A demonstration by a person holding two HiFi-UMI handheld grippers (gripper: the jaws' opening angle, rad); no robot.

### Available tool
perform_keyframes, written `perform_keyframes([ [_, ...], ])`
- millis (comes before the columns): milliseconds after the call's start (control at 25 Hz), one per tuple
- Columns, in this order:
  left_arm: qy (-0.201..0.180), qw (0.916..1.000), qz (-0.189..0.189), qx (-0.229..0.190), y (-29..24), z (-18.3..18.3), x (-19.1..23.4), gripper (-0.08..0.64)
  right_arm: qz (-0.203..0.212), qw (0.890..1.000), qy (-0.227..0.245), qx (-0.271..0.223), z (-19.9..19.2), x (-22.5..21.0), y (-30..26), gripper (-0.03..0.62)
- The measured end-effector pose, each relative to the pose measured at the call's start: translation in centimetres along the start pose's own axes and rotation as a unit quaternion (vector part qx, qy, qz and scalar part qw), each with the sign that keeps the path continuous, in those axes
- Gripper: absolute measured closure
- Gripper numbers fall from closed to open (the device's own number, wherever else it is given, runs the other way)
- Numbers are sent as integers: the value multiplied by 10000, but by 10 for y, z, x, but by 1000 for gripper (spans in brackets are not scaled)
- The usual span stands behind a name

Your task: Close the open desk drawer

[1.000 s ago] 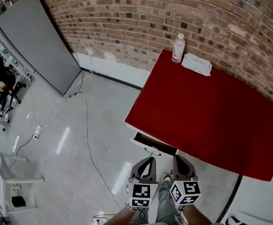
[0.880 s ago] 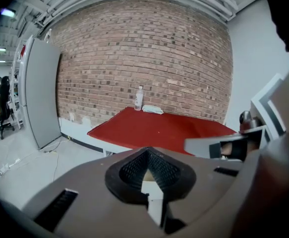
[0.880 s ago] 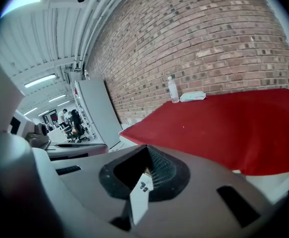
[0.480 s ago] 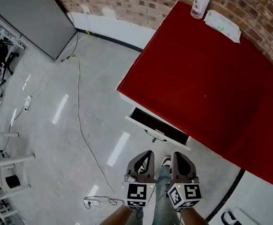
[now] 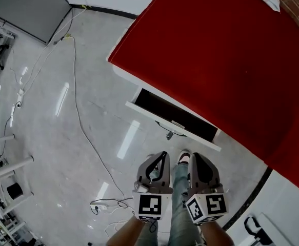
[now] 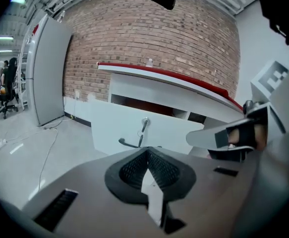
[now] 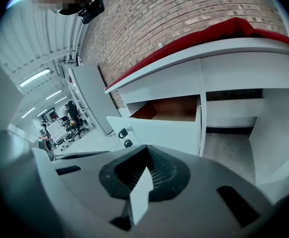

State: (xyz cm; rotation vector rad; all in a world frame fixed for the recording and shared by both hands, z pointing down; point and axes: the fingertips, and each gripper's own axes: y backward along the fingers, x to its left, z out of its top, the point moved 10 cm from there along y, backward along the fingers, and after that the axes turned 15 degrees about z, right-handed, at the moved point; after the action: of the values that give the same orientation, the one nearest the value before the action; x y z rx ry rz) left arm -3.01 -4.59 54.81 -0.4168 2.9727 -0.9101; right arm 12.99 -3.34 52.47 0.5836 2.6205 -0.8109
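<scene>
Underfoot, a pale glossy floor [image 5: 62,137] fills the left half of the head view, and in the left gripper view a brick wall [image 6: 149,33] rises behind everything. A white desk stands on that floor, its surface [image 5: 231,60] covered in deep red and taking up the upper right of the head view. A grey panel [image 5: 21,9] leans at the top left corner, well apart from the desk. The drawer [image 5: 176,116] sits under the near edge of the red surface and is pulled out, its dark inside open to the camera and its white front facing the person; the right gripper view shows the same drawer [image 7: 169,128] from the side, with a brownish interior behind the front panel. Just short of the drawer front, the left gripper [image 5: 162,155] and the right gripper [image 5: 196,156] hang side by side, close together, both pointing toward the drawer without touching it. Each one's own view shows its fingers pressed together with nothing between them: left gripper [image 6: 146,165], right gripper [image 7: 146,175]. A trouser leg [image 5: 179,199] and a shoe [image 5: 184,158] show between the two. A thin cable [image 5: 80,127] trails across the floor. A key [image 6: 143,128] hangs from the lock in the drawer front.
</scene>
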Motion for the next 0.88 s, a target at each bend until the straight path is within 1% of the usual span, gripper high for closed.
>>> perform_keyframes([
  [240, -45, 9999, 14, -112, -1, 12, 1, 551, 20, 10000, -11, -52, 7, 2, 0, 594],
  [320, 14, 9999, 7, -163, -2, 16, 2, 551, 8, 10000, -35, -78, 10, 2, 1, 594],
  [400, 175, 9993, -40, -336, -5, 19, 2, 551, 0, 9999, -66, -101, 10, 1, 1, 594],
  [480, 222, 9984, -82, -517, -8, 21, 0, 538, -13, 9999, -97, -110, 10, 1, 0, 594],
  [520, 209, 9981, -75, -566, -10, 21, -1, 525, -20, 9999, -119, -111, 10, 1, 0, 594],
  [600, 210, 9979, -38, -617, -13, 20, -3, 441, -25, 9998, -169, -97, 7, 0, 0, 594],
  [680, 161, 9976, -31, -669, -16, 19, -4, 383, -20, 9998, -204, -52, 3, 0, 1, 594],
  [720, 66, 9976, -35, -687, -18, 20, -4, 370, -13, 9998, -211, -24, 2, 0, 2, 594],
  [840, -400, 9965, -31, -734, -24, 20, -5, 329, 17, 9998, -191, 48, -1, 0, 4, 594],
  [880, -514, 9956, -40, -783, -27, 20, -5, 294, 26, 9998, -180, 63, -1, -1, 4, 594],
])
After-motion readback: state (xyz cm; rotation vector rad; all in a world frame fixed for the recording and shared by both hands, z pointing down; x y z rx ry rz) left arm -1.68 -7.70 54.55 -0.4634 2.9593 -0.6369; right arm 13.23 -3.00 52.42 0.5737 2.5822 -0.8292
